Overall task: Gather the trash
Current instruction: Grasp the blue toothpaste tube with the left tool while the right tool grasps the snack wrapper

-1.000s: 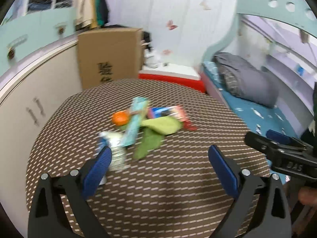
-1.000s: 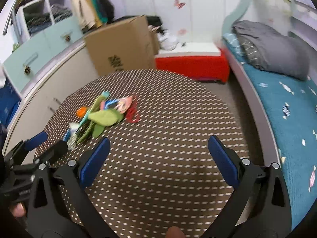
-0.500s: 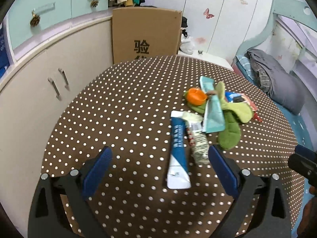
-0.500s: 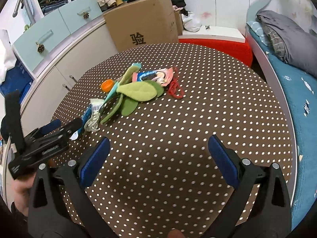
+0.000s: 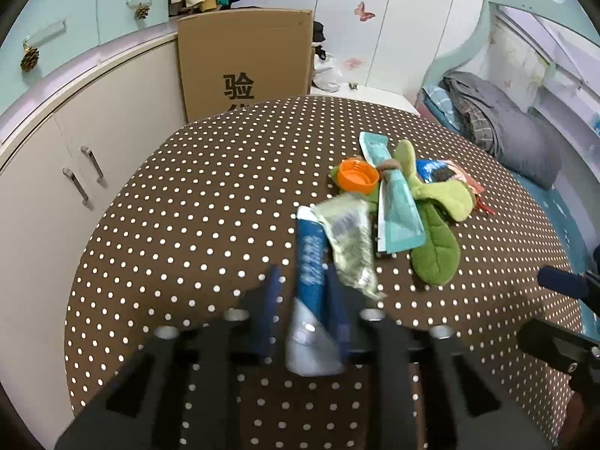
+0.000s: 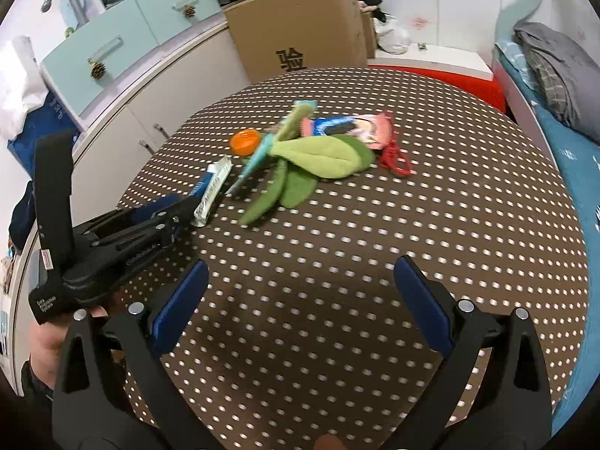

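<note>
Two wrist views of a round table (image 5: pixel 180 202) under a brown dotted cloth, with a small heap of litter near its middle. The left gripper (image 5: pixel 305 300) sits low at the near end of the heap, its fingers blurred and drawn close on either side of a blue-and-white tube (image 5: pixel 310 262); they appear to be pinching the tube's flat end, though the blur leaves firm contact uncertain. From the right wrist view, the same gripper (image 6: pixel 180 208) reaches in from the left edge of the table to the tube (image 6: pixel 204 183). The right gripper (image 6: pixel 300 307) hangs above bare cloth, well apart from the heap, with its fingers spread wide and nothing between them.

The rest of the litter lies beyond the tube: a crumpled clear wrapper (image 5: pixel 350 243) partly over it, a pale teal sachet (image 5: pixel 393 202), an orange bottle cap (image 5: pixel 356 176), a green leaf-shaped plush piece (image 5: pixel 435 247), a printed snack packet (image 5: pixel 446 172) and a red string (image 6: pixel 393 157).

The step in hand is judged to be the first pick-up. The next move calls for lifting the tube clear without dragging the wrapper along; no bin or bag is in view.
</note>
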`<state>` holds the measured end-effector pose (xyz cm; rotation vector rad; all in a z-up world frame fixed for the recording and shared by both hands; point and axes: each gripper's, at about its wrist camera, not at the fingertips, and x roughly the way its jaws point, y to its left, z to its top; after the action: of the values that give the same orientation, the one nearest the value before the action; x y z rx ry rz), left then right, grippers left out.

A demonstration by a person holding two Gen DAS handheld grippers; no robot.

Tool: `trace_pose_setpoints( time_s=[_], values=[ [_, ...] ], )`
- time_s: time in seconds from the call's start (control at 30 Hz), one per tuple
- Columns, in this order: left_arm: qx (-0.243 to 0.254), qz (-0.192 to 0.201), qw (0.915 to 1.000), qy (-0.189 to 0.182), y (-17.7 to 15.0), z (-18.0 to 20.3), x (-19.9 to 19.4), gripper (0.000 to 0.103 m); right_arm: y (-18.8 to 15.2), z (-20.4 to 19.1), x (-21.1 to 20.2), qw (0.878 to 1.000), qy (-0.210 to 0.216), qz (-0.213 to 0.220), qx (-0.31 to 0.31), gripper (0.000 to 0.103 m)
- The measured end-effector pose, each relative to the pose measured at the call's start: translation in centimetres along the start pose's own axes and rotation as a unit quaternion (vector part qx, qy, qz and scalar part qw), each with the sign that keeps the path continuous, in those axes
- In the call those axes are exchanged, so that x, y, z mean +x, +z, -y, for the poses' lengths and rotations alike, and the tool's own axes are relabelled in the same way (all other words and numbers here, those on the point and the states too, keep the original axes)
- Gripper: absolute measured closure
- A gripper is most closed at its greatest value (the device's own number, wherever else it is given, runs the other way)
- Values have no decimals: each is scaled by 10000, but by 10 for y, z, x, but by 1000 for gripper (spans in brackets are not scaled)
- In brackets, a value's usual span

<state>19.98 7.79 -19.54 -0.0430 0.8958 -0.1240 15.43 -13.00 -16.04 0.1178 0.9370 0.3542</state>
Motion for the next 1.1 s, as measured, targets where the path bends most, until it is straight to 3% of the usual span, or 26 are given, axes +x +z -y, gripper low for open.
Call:
trace_pose_setpoints(
  time_s=[0.2,0.43,0.67,0.73,0.83,1.1],
  values=[
    [-165,22,9999,-6,-14,-13,-11,89,5,-30,19,9993,287,-67,-245,8],
    [-670,110,9974,238,-30,-43,-32,89,15,-69,47,9961,650,-162,-569,31],
    [-1057,126,9936,387,-45,-67,-46,89,32,-88,84,9965,267,-80,-792,59],
    [-1083,122,9933,387,-47,-70,-48,89,35,-95,90,9948,16,-15,-1018,76],
    [-1097,143,9931,387,-47,-70,-51,89,34,-102,93,9919,-151,20,-1258,84],
    [-1052,239,9935,350,-45,-58,-63,89,8,-80,64,9929,582,-87,-1033,91]
  ],
)
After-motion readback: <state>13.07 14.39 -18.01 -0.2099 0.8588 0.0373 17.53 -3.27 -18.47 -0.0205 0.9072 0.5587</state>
